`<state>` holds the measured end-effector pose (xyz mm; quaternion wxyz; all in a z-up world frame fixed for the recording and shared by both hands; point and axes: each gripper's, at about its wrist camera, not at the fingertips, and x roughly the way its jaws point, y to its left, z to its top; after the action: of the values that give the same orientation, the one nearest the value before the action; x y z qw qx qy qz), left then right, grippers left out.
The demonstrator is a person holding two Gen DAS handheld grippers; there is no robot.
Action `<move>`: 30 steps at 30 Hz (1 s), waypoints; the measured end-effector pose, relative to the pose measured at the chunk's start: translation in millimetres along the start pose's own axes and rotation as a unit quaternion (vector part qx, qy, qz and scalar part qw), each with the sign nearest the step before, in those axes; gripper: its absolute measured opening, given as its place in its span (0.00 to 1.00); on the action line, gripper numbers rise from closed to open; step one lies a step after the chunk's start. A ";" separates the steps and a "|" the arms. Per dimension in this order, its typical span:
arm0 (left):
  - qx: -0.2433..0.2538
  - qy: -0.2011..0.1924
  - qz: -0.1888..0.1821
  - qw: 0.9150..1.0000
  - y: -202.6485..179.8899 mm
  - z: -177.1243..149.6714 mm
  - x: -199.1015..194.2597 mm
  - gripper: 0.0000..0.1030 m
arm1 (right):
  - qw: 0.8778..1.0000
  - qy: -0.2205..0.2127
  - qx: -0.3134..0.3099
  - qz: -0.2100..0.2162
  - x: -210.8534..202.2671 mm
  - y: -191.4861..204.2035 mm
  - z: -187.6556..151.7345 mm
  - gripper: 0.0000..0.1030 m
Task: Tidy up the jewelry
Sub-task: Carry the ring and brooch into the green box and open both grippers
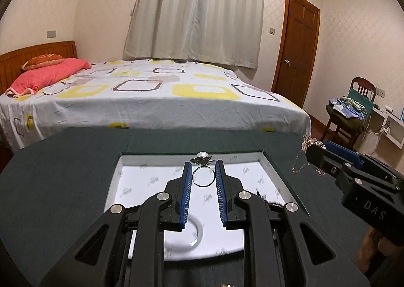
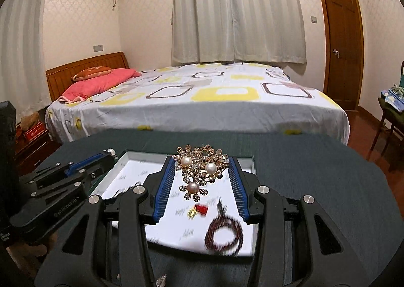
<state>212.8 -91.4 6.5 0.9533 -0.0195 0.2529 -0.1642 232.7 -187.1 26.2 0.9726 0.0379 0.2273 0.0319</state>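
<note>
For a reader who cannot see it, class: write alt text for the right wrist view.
The right gripper holds a gold flower brooch with pearls between its blue pads, above a white tray on a dark green table. A dark beaded loop and a small red piece lie in the tray; the left gripper is at left, a bed behind.

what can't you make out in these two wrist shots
- Left wrist view: white bangle under the left gripper is blurred and partly hidden by its fingers.
- Right wrist view: dark beaded bracelet and red item in the tray are motion-smeared, detail unreadable.
</note>
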 end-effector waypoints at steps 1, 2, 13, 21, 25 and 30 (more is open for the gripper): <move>0.003 0.001 0.001 1.000 -0.5 1.8 5.4 0.19 | 1.000 0.000 -0.001 -0.002 9.3 -2.7 2.0 0.42; 0.007 0.003 0.004 1.000 -1.1 4.0 14.1 0.19 | 1.000 0.001 0.000 -0.003 15.1 -5.1 2.2 0.42; 0.018 0.091 0.013 0.996 -0.7 -9.5 100.0 0.19 | 0.996 0.090 0.009 -0.020 107.2 -29.7 -18.9 0.42; 0.012 0.164 0.018 0.986 2.6 -19.1 132.8 0.19 | 0.988 0.151 0.013 -0.028 136.9 -34.1 -34.9 0.42; 0.011 0.187 0.021 0.982 3.5 -19.0 140.1 0.20 | 0.986 0.165 0.017 -0.032 143.1 -36.4 -38.4 0.42; 0.009 0.196 0.022 0.980 3.1 -20.6 140.9 0.35 | 0.985 0.169 0.021 -0.032 145.3 -38.6 -41.7 0.44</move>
<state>319.1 -133.0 -78.8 0.8887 0.0274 0.4337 -0.1462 345.9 -211.6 -78.4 0.9197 0.0448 0.3902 0.0019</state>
